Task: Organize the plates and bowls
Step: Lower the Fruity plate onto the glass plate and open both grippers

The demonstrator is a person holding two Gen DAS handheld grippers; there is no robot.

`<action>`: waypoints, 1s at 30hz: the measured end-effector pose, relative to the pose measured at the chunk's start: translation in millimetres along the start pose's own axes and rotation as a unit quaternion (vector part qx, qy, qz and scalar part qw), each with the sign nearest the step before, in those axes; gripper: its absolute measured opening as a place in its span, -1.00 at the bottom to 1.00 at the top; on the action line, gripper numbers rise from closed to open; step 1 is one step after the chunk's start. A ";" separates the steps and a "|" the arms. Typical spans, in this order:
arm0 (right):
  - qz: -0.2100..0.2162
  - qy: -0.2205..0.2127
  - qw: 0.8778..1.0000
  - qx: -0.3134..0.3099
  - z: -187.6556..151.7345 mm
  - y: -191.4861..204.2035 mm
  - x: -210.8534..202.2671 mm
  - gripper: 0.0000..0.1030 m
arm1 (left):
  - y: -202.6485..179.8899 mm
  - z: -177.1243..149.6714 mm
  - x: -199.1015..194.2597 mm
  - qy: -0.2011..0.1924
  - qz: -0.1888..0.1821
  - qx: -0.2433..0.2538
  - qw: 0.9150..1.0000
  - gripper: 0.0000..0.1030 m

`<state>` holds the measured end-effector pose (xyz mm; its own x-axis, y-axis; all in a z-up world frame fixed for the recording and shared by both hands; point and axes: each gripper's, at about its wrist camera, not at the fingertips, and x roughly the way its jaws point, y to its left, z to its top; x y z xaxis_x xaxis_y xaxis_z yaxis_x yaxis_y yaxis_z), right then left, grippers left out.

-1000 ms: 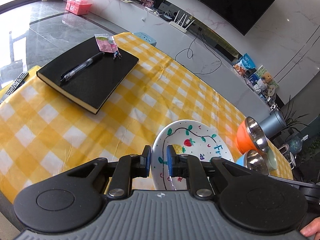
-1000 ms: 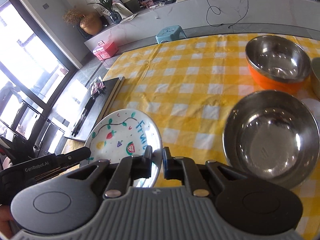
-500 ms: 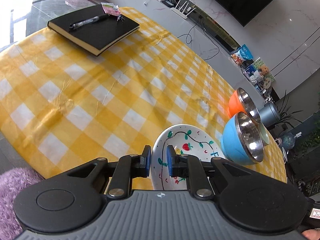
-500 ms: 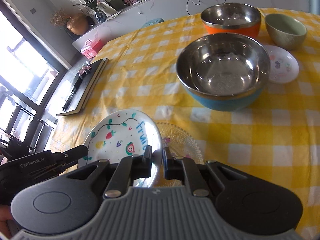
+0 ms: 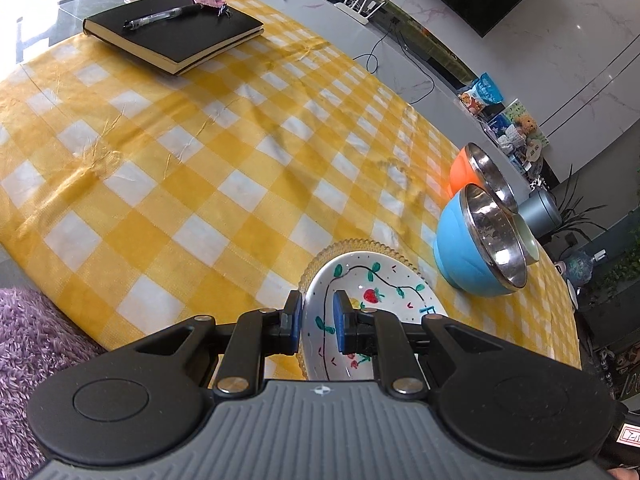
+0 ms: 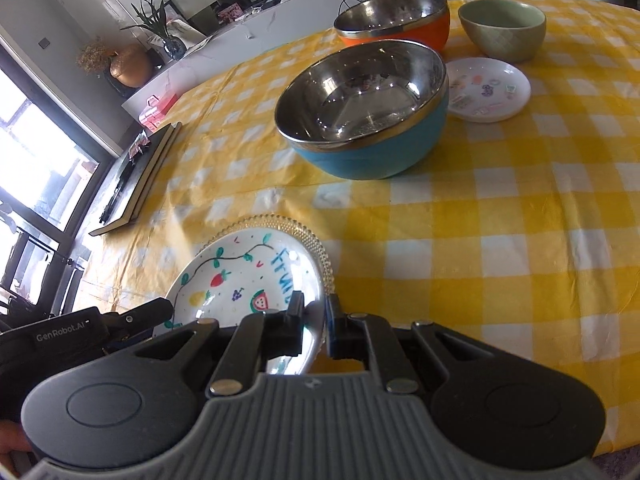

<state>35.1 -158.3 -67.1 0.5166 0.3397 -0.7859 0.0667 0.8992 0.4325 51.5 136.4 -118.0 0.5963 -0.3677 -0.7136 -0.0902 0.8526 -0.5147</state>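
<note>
From the left wrist, the left gripper (image 5: 316, 316) pinches the rim of the painted fruit plate (image 5: 372, 300), its jaws narrow on the edge. The plate sits just over a clear glass plate (image 5: 352, 245) on the yellow checked tablecloth (image 5: 180, 184). Whether they touch yet, I cannot tell. Near it stand a blue bowl (image 5: 464, 256) and an orange bowl (image 5: 462, 170), both empty.

From the right wrist, the right gripper (image 6: 314, 320) nips the other side of the same plate, nearly shut. The blue bowl, the orange bowl and a green bowl (image 6: 502, 30) hold nothing. A small white plate (image 6: 490, 88) lies alone. I think the stacking has only started; the bowls and small plate are left.
</note>
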 end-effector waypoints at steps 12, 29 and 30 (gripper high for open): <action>-0.025 -0.030 0.999 -0.036 3.0 10.8 2.5 -0.82 | -7.0 0.2 3.4 -0.013 0.010 0.014 1.000 -0.66; -0.074 -0.064 0.989 -0.115 -4.1 32.6 18.5 -0.79 | -27.0 -6.7 11.8 -0.034 0.071 0.087 0.993 -0.66; -0.078 -0.066 0.987 -0.121 -5.1 33.9 19.2 -0.79 | -27.9 -7.5 12.5 -0.034 0.073 0.091 0.993 -0.66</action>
<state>43.0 -119.9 -69.8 0.6236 0.1678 -0.7635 -0.0430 0.9826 0.1809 55.4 105.3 -116.1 0.6406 -0.2139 -0.7374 -0.0389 0.9501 -0.3094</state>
